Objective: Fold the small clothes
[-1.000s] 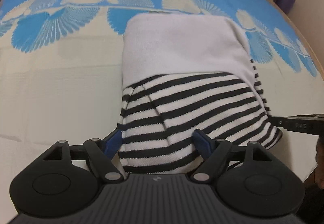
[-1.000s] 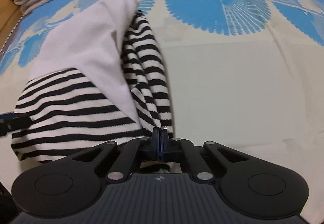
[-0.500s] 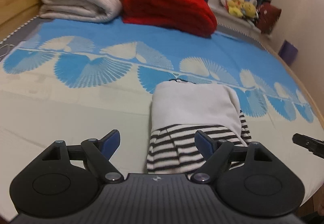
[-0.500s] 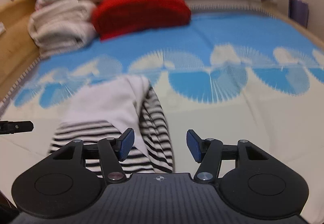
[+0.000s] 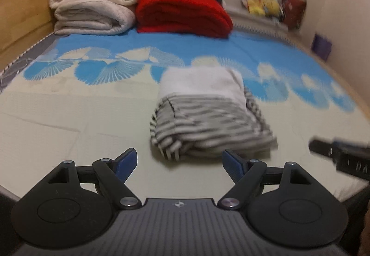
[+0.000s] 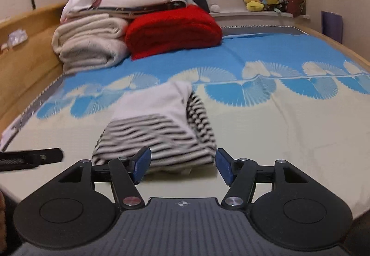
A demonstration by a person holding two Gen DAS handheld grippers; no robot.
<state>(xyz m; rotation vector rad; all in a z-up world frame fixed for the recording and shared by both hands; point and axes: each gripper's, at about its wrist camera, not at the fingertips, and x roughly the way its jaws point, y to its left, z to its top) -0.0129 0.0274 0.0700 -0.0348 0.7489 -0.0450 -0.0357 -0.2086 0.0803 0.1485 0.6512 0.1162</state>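
1. The folded striped garment (image 5: 208,117) lies on the bedspread (image 5: 69,121), near its front edge, white panel on top.
2. Your left gripper (image 5: 179,161) is spread wide and empty, short of the garment.
3. Your right gripper (image 6: 182,163) has just been opening; nothing is between its jaws.
4. A red blanket (image 6: 173,29) sits well behind.
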